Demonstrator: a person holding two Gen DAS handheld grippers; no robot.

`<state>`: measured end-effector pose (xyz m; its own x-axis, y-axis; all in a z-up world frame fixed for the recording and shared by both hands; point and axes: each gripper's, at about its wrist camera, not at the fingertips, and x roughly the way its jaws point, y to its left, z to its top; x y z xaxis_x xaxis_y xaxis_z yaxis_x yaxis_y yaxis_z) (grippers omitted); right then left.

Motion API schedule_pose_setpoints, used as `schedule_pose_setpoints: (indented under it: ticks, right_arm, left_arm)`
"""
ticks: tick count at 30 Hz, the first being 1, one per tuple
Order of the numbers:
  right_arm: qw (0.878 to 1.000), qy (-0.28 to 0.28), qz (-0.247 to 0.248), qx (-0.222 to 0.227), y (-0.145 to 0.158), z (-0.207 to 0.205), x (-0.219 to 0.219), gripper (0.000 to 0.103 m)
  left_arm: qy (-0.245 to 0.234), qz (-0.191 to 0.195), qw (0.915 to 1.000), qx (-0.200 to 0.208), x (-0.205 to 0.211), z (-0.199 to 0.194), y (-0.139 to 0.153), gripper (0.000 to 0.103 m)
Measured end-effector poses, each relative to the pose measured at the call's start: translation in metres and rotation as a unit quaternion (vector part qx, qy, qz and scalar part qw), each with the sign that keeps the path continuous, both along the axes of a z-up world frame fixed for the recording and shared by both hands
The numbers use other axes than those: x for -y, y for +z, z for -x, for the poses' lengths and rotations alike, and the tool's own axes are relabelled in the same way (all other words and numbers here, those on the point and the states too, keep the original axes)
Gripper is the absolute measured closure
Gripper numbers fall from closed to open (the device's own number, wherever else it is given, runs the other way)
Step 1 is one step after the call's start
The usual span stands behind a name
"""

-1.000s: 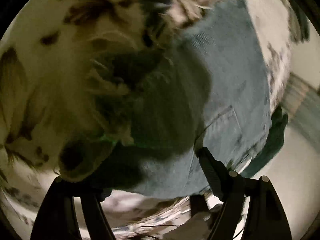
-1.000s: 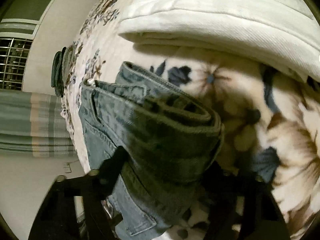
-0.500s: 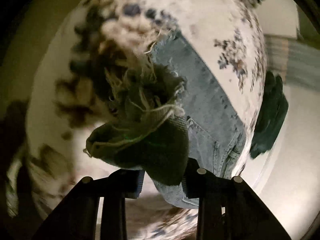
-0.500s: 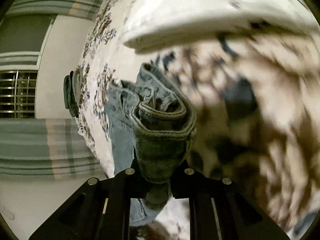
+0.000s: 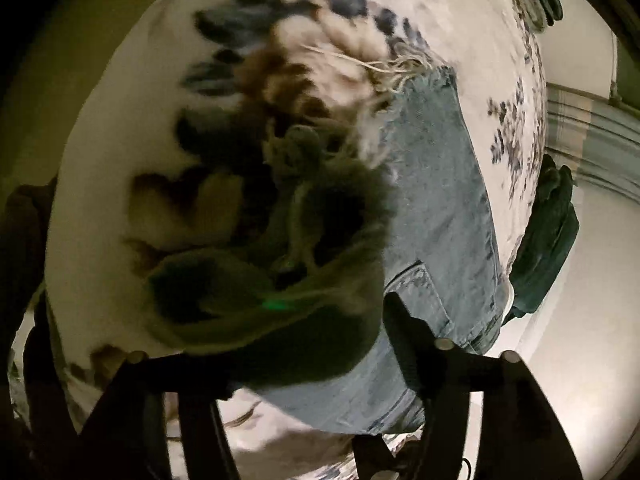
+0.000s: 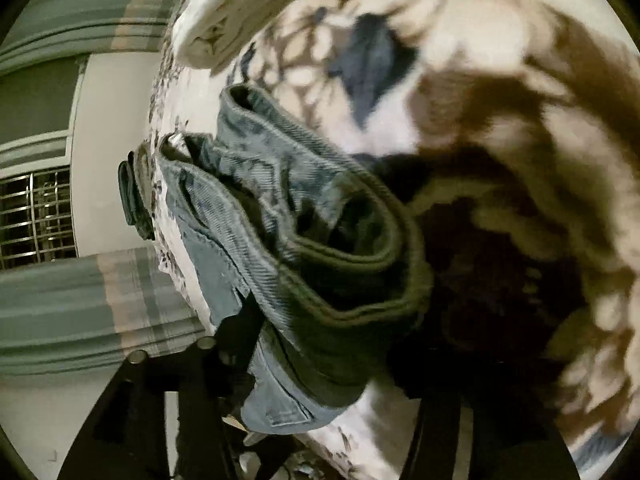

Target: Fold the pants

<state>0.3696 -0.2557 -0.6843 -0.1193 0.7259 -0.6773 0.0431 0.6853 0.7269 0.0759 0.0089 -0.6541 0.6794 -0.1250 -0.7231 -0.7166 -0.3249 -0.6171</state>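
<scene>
Light blue denim pants lie on a floral bedspread, with a frayed hem at the far end and a back pocket near me. My left gripper has its jaws spread wide, with a bunched dark fold of the pants lying between them. In the right wrist view the folded pants show a rolled edge lying between the spread jaws of my right gripper. Both views are blurred.
A folded white blanket or pillow lies on the bed beyond the pants. A dark green object hangs at the bed's edge. Striped curtain and a window grille are beyond the bed.
Both grippers have opened from being shut on the pants folds half a second ago. The folds now sit lower and closer to the bed.
</scene>
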Motion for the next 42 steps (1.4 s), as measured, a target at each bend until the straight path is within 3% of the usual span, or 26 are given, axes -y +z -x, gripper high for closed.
schedule_pose_setpoints:
  ticks: [7,9,11,13,17,22,23,25,26,28,32,34,36,38,40,42]
  right_arm:
    - [0.999,0.005,0.044,-0.012,0.017,-0.006,-0.008,0.033]
    - [0.994,0.018,0.099,0.044,0.049,-0.008,-0.001,0.033]
    - [0.982,0.034,0.144,0.121,0.086,-0.011,0.000,0.033]
    - [0.971,0.056,0.161,0.169,0.108,-0.017,-0.008,0.033]
    - [0.958,0.130,0.147,0.209,0.115,-0.041,-0.062,0.033]
    - [0.939,0.212,0.137,0.234,0.103,-0.062,-0.138,0.034]
    - [0.938,0.220,0.137,0.233,0.099,-0.062,-0.143,0.038]
    - [0.931,0.243,0.139,0.235,0.091,-0.065,-0.163,0.098]
    - [0.922,0.252,0.157,0.249,0.090,-0.064,-0.172,0.098]
    - [0.918,0.240,0.164,0.268,0.097,-0.062,-0.172,0.098]
    - [0.924,0.179,0.187,0.280,0.113,-0.062,-0.142,0.098]
    - [0.934,0.154,0.192,0.259,0.112,-0.072,-0.127,0.098]
    - [0.941,0.167,0.185,0.229,0.103,-0.082,-0.119,0.097]
    - [0.945,0.179,0.178,0.208,0.097,-0.087,-0.119,0.087]
    - [0.946,0.178,0.180,0.201,0.102,-0.086,-0.110,0.048]
    - [0.954,0.159,0.160,0.196,0.113,-0.077,-0.089,0.029]
  left_arm:
    - [0.001,0.013,0.9996,-0.026,-0.004,-0.001,0.005,0.041]
    - [-0.011,0.010,0.9994,-0.033,-0.005,-0.002,0.008,0.041]
    - [-0.040,-0.003,0.9979,-0.050,-0.004,-0.005,0.014,0.041]
    - [-0.065,-0.024,0.9954,-0.066,-0.005,-0.010,0.020,0.041]
    - [-0.133,-0.061,0.9844,-0.098,0.000,-0.022,0.030,0.035]
    - [-0.157,-0.081,0.9793,-0.098,-0.003,-0.027,0.036,0.032]
    - [-0.158,-0.080,0.9794,-0.097,-0.003,-0.026,0.035,0.032]
    - [-0.156,-0.076,0.9800,-0.096,-0.009,-0.020,0.033,0.032]
    - [-0.157,-0.075,0.9802,-0.095,-0.010,-0.019,0.033,0.032]
    - [-0.159,-0.079,0.9796,-0.095,-0.010,-0.017,0.037,0.032]
    - [-0.162,-0.086,0.9793,-0.087,-0.013,-0.016,0.041,0.031]
    - [-0.161,-0.086,0.9797,-0.083,-0.015,-0.017,0.041,0.031]
    - [-0.157,-0.083,0.9807,-0.081,-0.017,-0.019,0.038,0.030]
    - [-0.152,-0.075,0.9823,-0.078,-0.019,-0.019,0.036,0.029]
    - [-0.140,-0.065,0.9855,-0.071,-0.022,-0.020,0.033,0.029]
    - [-0.123,-0.052,0.9890,-0.063,-0.024,-0.016,0.030,0.029]
